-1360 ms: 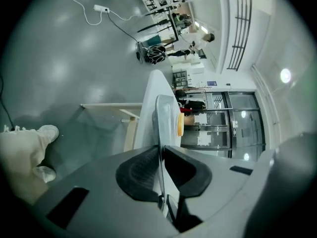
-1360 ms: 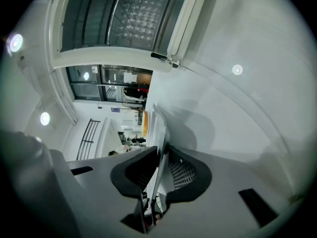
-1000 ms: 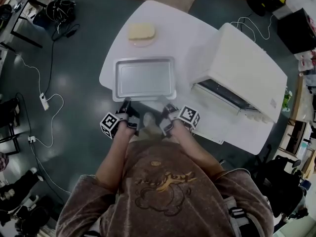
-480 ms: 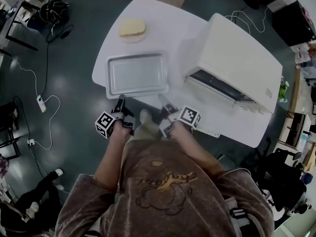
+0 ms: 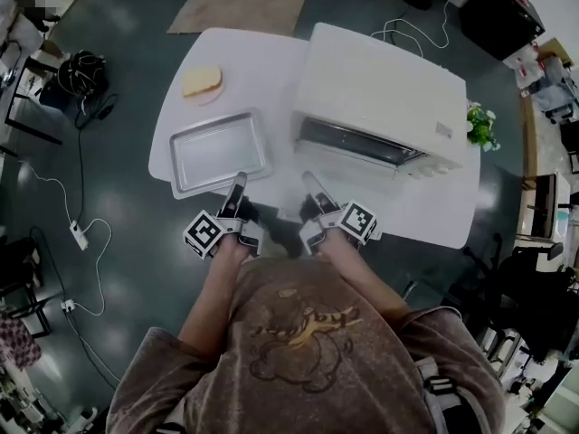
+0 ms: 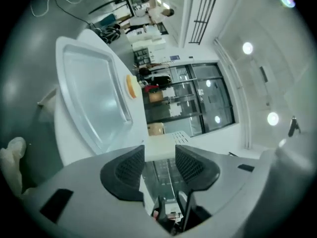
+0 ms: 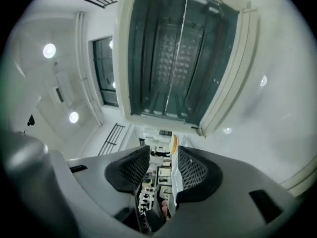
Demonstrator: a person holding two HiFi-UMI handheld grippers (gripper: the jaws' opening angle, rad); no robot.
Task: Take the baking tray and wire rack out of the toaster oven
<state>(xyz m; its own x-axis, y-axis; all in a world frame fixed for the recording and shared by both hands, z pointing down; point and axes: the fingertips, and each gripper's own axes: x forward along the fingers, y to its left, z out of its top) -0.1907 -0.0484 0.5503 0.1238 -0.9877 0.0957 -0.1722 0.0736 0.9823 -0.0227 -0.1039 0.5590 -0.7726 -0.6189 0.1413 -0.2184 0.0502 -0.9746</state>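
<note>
The silver baking tray (image 5: pixel 217 150) lies flat on the white table (image 5: pixel 271 66), left of the white toaster oven (image 5: pixel 384 84). The oven's door (image 5: pixel 357 172) hangs open toward me. In the right gripper view the dark oven cavity (image 7: pixel 176 53) fills the top, and thin wire bars show inside it. My left gripper (image 5: pixel 238 185) hovers over the tray's near right corner; its jaws have just been opening and nothing is between them. My right gripper (image 5: pixel 311 184) is open and empty in front of the oven door. The left gripper view shows the tray (image 6: pixel 94 95) and open jaws.
A slice of bread on a small plate (image 5: pixel 202 81) sits behind the tray. A small plant (image 5: pixel 479 123) stands at the table's right end. Cables and a power strip (image 5: pixel 78 235) lie on the dark floor at left, and a brown mat (image 5: pixel 249 3) lies beyond the table.
The left gripper has let go of the tray's near edge and opened. Both grippers have lifted off the tray and shifted right, toward the open oven. The tray stays on the table.
</note>
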